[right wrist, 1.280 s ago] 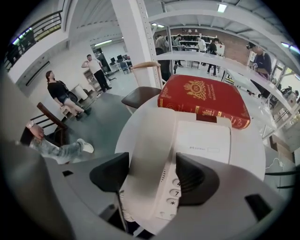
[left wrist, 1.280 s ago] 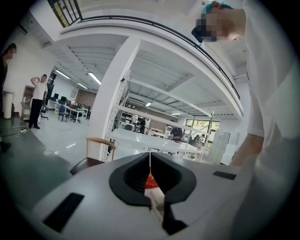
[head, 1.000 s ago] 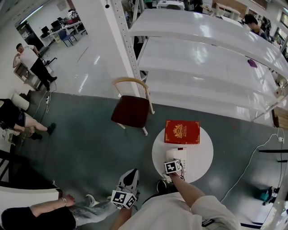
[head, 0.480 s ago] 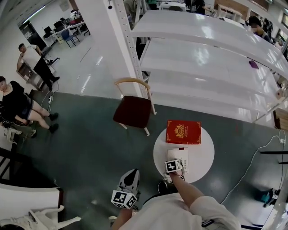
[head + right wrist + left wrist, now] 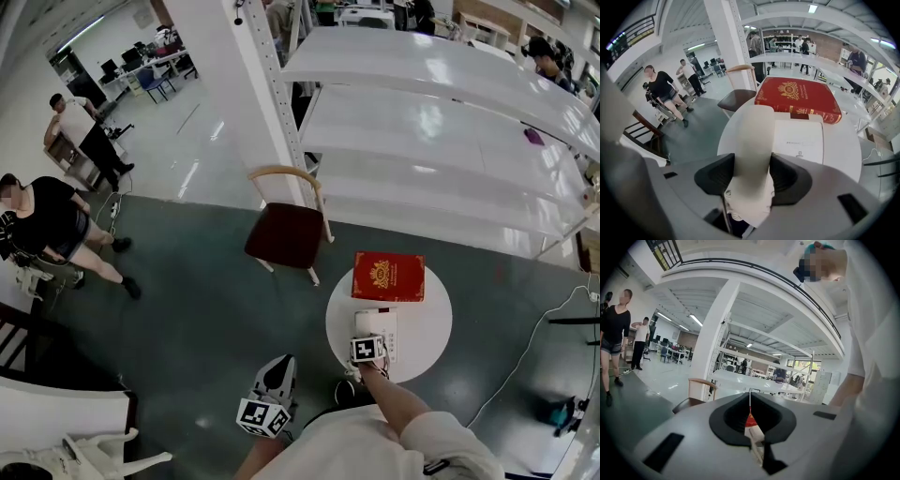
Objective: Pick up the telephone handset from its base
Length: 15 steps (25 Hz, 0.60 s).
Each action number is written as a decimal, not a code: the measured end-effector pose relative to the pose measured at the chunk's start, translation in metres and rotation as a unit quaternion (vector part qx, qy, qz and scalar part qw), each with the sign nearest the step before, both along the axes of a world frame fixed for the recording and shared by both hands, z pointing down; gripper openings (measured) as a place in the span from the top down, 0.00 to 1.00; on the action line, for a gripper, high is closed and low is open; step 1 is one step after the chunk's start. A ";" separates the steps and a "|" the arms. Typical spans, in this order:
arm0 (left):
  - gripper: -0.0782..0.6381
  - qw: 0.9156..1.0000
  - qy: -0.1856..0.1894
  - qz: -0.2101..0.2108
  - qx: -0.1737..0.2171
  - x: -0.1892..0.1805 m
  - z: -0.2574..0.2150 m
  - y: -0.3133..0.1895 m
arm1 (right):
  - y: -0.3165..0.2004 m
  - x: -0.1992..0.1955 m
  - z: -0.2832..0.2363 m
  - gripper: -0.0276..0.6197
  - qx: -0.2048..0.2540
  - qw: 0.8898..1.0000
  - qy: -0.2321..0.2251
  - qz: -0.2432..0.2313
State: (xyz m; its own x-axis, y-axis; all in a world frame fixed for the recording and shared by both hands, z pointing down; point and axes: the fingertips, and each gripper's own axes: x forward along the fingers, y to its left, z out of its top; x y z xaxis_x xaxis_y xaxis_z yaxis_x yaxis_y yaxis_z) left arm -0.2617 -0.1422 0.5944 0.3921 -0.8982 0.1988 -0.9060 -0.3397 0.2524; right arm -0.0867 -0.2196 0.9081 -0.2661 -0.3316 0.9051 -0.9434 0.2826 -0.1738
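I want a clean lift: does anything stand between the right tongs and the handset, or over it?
Nothing visible does. The right tongs have just been closing and press the handset on both sides. The red book lies beyond the base, not over the handset.

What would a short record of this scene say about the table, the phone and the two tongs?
Table: round white table, bearing a red book and a telephone base
Handset: handset along the base's left side, between the jaws of the right tongs
Right tongs: jaws have just been closing; pads on the handset
Left tongs: jaws together, nothing held, away from the table
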 end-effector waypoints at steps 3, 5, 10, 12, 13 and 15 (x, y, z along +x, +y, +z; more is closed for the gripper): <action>0.86 1.000 0.000 0.001 0.001 0.003 0.000 0.004 | 0.001 0.005 -0.001 0.59 0.019 1.000 -0.014 0.012; 0.86 1.000 0.002 0.003 0.001 0.005 0.000 0.005 | 0.000 0.010 -0.003 0.59 0.033 0.999 -0.020 0.021; 0.86 1.000 0.003 0.015 0.005 0.014 -0.001 0.007 | 0.004 0.022 -0.021 0.59 0.061 0.997 -0.037 0.012; 0.86 1.000 0.004 0.018 0.007 0.017 -0.002 0.008 | 0.005 0.031 -0.038 0.59 0.075 0.996 -0.045 0.022; 0.86 1.000 0.004 0.020 0.007 0.018 -0.002 0.009 | 0.006 0.034 -0.044 0.59 0.079 0.995 -0.053 0.029; 0.86 1.000 0.005 0.024 0.008 0.022 -0.002 0.009 | 0.010 0.042 -0.054 0.59 0.087 0.993 -0.066 0.041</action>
